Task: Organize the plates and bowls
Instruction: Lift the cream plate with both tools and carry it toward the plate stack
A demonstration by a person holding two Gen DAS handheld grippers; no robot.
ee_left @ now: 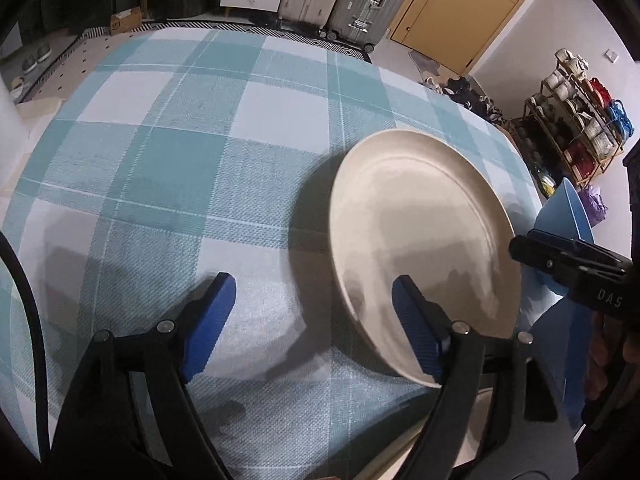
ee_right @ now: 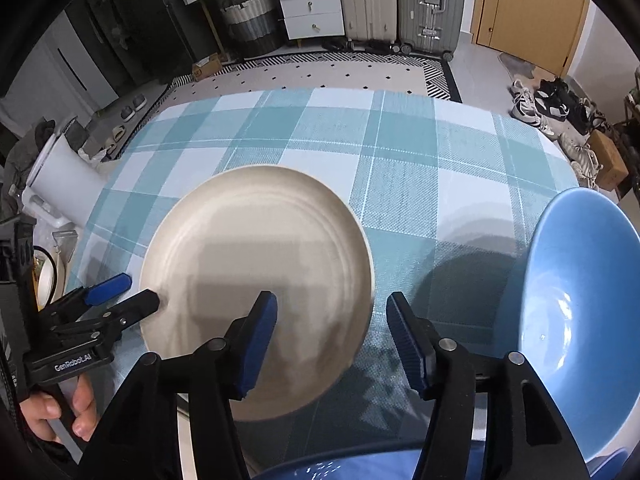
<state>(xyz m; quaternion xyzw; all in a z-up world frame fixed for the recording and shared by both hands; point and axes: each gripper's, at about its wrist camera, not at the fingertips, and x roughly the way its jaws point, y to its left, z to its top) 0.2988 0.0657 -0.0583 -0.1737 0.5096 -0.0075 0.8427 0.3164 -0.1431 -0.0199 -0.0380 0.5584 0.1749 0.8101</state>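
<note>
**Ana:** Luggage, white drawers and a patterned rug sit behind a counter [ee_right: 400,152] under a teal-and-white checked cloth. Where are the dishes?

**Ben:** The round cream ceramic plate [ee_right: 256,280] lies flat at centre-left of the right wrist view. The glossy light-blue ceramic bowl [ee_right: 580,320] stands at the right edge, well apart from the plate, and another blue rim shows at the bottom edge.

**Ana:** And the tools?

**Ben:** Both are spread and pinch nothing. The left tool [ee_left: 312,320] hangs over the plate's near-left rim, one blue pad above the plate, the other above bare cloth. The right tool [ee_right: 332,336] straddles the plate's right rim the same way: one pad over the plate, one over cloth. Whether any pad touches the plate, I can't tell.

**Ana:** So it's an approach to the plate?

**Ben:** That's my reading. To do it well, I'd tip one tool so a pad slides under the rim and the other comes down on top, then press together squarely on the rim. A flat plate gives little edge to catch, and glazed ceramic slips easily. I'd take opposite rims with both tools, lift level, and keep clear of the bowl.
</note>
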